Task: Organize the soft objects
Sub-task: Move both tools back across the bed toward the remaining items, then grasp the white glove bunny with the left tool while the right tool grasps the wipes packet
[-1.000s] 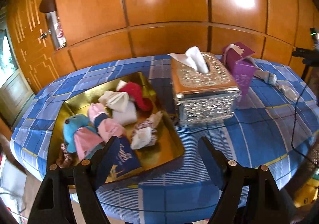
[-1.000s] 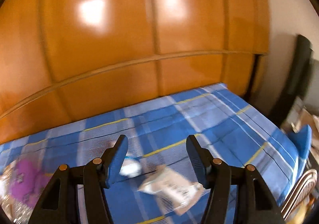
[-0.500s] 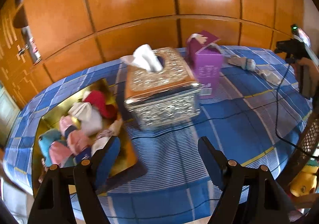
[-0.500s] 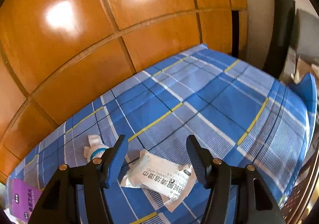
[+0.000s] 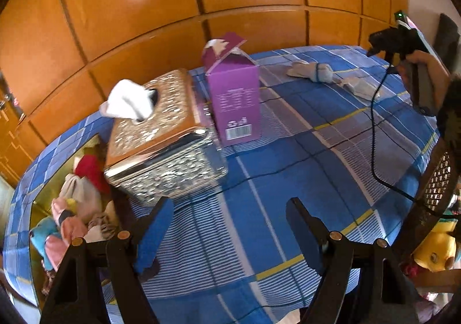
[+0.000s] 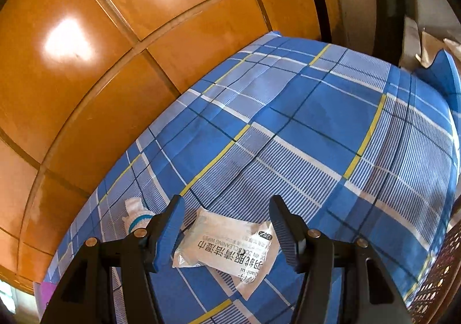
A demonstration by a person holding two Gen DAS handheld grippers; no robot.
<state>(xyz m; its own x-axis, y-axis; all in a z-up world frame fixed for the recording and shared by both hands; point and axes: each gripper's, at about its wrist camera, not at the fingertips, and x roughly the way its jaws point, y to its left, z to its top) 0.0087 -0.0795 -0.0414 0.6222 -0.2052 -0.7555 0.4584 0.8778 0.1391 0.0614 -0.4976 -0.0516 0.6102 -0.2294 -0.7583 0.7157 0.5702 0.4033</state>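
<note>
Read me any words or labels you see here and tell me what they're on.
"CLEANING WIPES", seen upside down: white wipes packet, under larger Chinese characters that I cannot read reliably.
Small print, a short upside-down logo and a barcode: purple box, too blurred to read.
Silver tissue box: no text.

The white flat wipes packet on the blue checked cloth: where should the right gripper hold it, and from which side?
Probably from above, across its short width near the plump sealed end. The white flat wipes packet lies flat between the open fingers of the right gripper, so one finger on each long edge should pinch it.
</note>
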